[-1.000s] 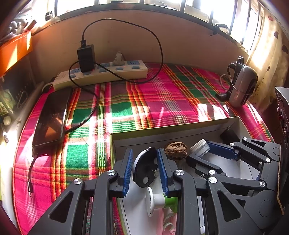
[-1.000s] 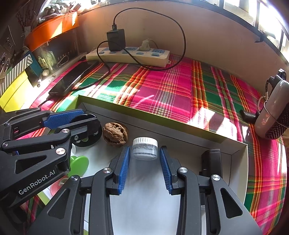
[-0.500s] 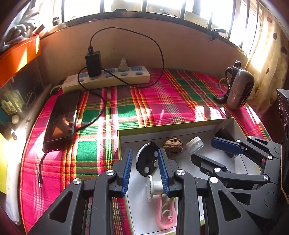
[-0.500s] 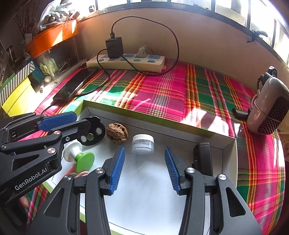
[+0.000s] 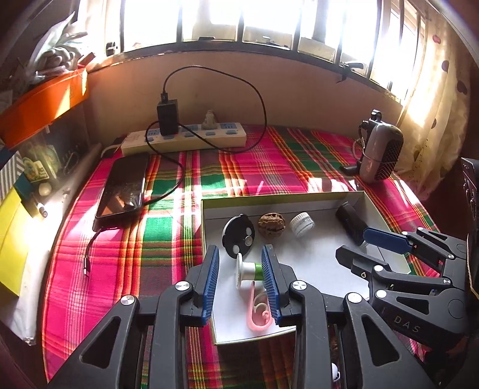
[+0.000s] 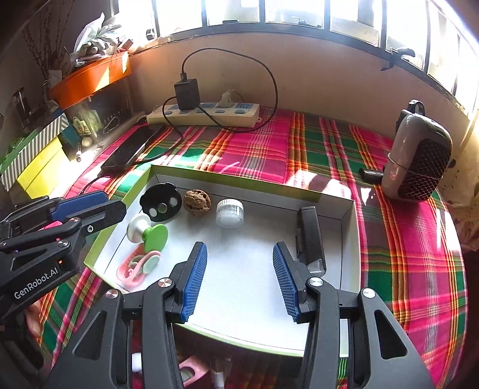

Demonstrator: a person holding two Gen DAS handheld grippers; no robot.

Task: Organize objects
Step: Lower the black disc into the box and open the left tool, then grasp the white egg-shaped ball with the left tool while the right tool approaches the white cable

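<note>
Both grippers have drawn back from the box (image 6: 344,209): right gripper (image 6: 239,272) gapes empty above its white floor, left gripper (image 5: 241,281) spread around the spool (image 5: 247,269), untouching. Farther in, disc (image 6: 161,202), walnut (image 6: 197,202) and jar (image 6: 229,212) line the back wall. Placing looks done; next, fetching another item.

A lived-in home, a nook under a window rather than any workplace; a barred window (image 6: 269,12) lets sun fall across a bright plaid cloth (image 6: 329,143) spread over the surface; a dotted curtain (image 5: 434,98) hangs at one side. A power strip (image 6: 206,115) lies against the wall with a black charger (image 6: 187,92) plugged in, its cable running to a phone (image 5: 124,188) on the cloth; a small grey fan (or heater, hard to tell) (image 6: 419,167) stands near the sill; an orange tray (image 6: 89,80) of clutter tops stacked boxes (image 6: 36,155).
</note>
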